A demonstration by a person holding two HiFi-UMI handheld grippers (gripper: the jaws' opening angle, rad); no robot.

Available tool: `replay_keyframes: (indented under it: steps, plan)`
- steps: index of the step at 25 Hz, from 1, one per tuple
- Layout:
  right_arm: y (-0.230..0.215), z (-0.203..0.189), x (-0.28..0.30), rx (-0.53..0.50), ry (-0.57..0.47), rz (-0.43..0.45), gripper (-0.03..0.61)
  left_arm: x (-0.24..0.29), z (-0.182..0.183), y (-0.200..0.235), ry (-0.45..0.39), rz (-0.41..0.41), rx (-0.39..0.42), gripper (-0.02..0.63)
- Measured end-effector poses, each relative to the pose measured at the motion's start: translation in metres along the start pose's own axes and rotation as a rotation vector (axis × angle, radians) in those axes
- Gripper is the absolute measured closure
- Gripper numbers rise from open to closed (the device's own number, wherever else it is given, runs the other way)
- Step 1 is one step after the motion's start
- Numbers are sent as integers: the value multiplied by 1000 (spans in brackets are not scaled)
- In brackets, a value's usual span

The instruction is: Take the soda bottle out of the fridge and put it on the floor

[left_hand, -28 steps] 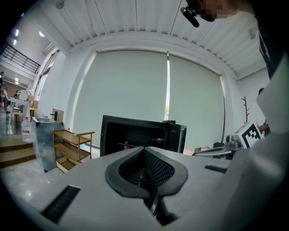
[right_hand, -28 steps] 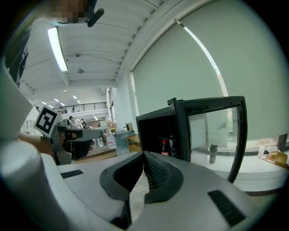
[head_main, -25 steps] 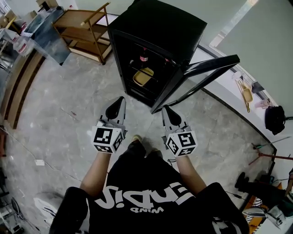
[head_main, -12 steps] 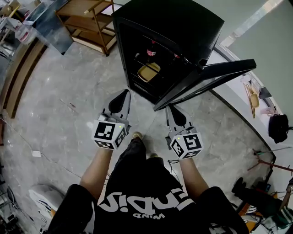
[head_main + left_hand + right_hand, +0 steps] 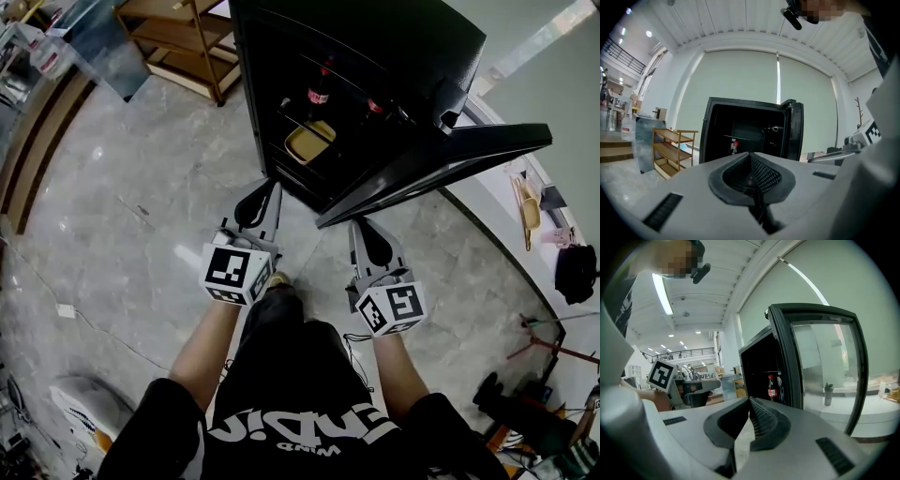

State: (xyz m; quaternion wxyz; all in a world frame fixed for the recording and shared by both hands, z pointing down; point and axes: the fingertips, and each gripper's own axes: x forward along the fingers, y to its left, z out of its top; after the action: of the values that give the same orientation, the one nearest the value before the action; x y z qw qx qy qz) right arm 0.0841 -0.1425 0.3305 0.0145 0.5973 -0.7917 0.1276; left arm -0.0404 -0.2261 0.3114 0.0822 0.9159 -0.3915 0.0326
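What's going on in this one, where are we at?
A person stands facing an open black fridge with a gripper in each hand. The left gripper and the right gripper are both held out in front of the body, short of the fridge, jaws shut and empty. The soda bottle stands untouched on a shelf inside, and a yellow tray lies lower down.

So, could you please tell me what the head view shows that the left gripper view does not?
Only the head view: the yellow tray low in the fridge and the marker cube on the left gripper. Only the left gripper view: the ceiling. Both: the open fridge, the soda bottle inside and the wooden shelf beside it.
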Motion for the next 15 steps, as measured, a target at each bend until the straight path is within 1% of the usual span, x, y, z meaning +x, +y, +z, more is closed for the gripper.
replay_keyframes:
  steps: [5,6,7,10,12,13,15]
  plan:
    - [-2,-4,2,2,5,2,555,4,0,0,-2,-2,16,604]
    - [-2,-5,3,2,5,3,555,5,-1,1,-2,1,18,595]
    - [-2,-5,3,2,6,3,555,6,-2,2,-2,1,19,569]
    - [-2,-7,3,3,9,2,555,11,-7,1,1,-22,9,443]
    - [-2,-9,3,6,10,1,555,15,-9,-1,3,-47,6,316]
    - [-2,-9,3,8,11,1,555,17,-10,-1,4,-51,11,279]
    - [-2,-11,2,10,14,-2,555,23,-12,1,5,-51,15,254]
